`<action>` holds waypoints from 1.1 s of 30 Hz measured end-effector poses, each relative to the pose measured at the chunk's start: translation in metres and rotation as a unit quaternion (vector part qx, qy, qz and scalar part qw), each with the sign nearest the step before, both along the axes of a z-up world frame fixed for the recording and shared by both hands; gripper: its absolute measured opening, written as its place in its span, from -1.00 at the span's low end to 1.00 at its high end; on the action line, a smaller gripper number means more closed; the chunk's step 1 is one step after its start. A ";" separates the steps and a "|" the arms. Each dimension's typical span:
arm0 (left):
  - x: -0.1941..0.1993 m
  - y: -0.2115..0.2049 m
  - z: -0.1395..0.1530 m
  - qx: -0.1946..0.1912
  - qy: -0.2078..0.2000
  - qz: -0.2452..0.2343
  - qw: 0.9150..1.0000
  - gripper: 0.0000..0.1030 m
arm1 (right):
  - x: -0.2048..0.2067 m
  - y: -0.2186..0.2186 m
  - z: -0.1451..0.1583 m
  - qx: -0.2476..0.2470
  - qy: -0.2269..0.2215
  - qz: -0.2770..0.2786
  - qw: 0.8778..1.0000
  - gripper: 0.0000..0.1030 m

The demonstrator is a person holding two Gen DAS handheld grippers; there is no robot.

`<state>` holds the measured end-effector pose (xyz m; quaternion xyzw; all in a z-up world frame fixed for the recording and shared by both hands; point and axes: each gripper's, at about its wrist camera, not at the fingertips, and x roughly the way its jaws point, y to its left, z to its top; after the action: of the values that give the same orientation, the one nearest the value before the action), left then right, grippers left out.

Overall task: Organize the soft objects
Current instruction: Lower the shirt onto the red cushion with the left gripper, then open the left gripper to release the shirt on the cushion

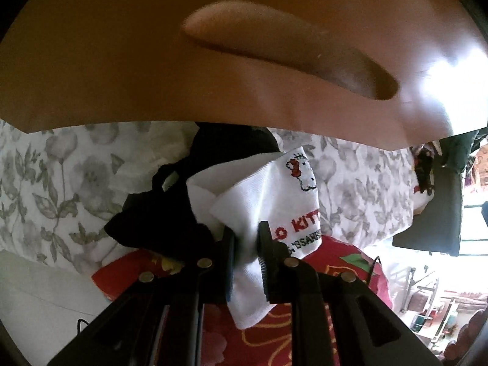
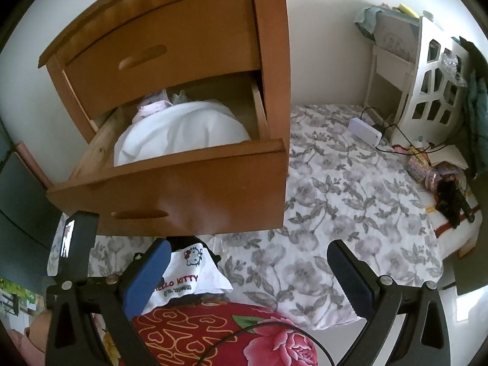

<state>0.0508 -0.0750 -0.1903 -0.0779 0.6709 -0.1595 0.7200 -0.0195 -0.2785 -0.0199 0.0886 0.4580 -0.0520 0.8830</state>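
Wooden brown chest (image 2: 183, 183) is seen with its lower drawer pulled out, white folded cloth (image 2: 183, 134) inside. White printed sock (image 1: 274, 201) is clamped by the left gripper (image 1: 246, 238) over black fabric (image 1: 158, 213). Right gripper (image 2: 244, 274) is spread wide, empty.

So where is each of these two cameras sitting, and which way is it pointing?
Left wrist: on the left hand-held gripper, looking steeply down; its fingers pinch a white Hello Kitty sock under the drawer front.
Right wrist: on the right hand-held gripper, open, facing the open drawer and floral bedspread.
Shared: sock, drawer front, bedspread, red floral cloth.
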 end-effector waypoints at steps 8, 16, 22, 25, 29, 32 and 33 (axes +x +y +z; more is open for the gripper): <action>0.004 0.000 -0.010 0.001 0.009 0.002 1.000 -0.68 | 0.004 0.000 -0.005 -0.001 0.010 0.000 1.000 1.00; 0.001 -0.003 -0.003 0.007 0.006 -0.004 1.000 -0.56 | 0.004 0.001 -0.005 -0.002 0.009 0.001 1.000 1.00; -0.002 0.002 0.009 0.007 -0.001 -0.004 1.000 -0.27 | 0.002 0.002 -0.003 -0.004 0.005 0.001 1.000 1.00; -0.005 0.002 0.015 0.012 -0.008 -0.002 1.000 -0.07 | 0.001 0.003 -0.001 -0.004 0.003 0.002 1.000 1.00; -0.006 0.007 0.023 0.012 -0.013 0.004 1.000 0.08 | 0.000 0.003 0.001 -0.005 0.001 0.002 1.000 1.00; -0.006 0.012 0.031 0.013 -0.019 0.011 1.000 0.11 | 0.000 0.003 0.002 -0.005 0.000 0.001 1.000 1.00; -0.006 0.012 0.033 0.013 -0.022 0.012 1.000 0.12 | -0.001 0.003 0.003 -0.005 0.000 0.001 1.000 1.00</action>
<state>0.0452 -0.0628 -0.1577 -0.0731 0.6557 -0.1433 0.7377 -0.0201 -0.2751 -0.0172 0.0839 0.4575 -0.0532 0.8836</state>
